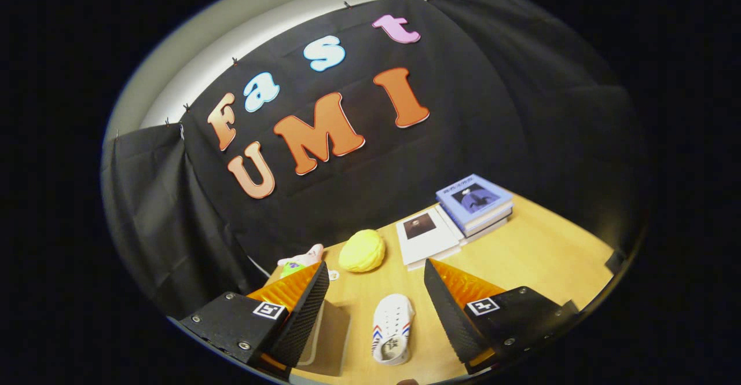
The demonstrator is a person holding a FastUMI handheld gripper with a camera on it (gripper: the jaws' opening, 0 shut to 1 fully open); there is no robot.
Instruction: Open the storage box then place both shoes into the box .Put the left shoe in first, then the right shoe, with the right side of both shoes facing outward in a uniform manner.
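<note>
1. Peeking from behind the left finger, a pink plush toy.
2. Spread wide, gripper fingers grasp nothing.
3. White shoe lies on the wooden table between them.
4. Yellow bun-shaped toy beyond; books rightward.

A shoe lies on the table between the spread fingers.

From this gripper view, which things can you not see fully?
- Storage box: partly behind one of the open fingers; lid state unclear.
- Second shoe: cannot be told; one white shoe lies between the fingers.
- Small toy: half hidden beyond that finger.
- Book titles: too small.
</note>
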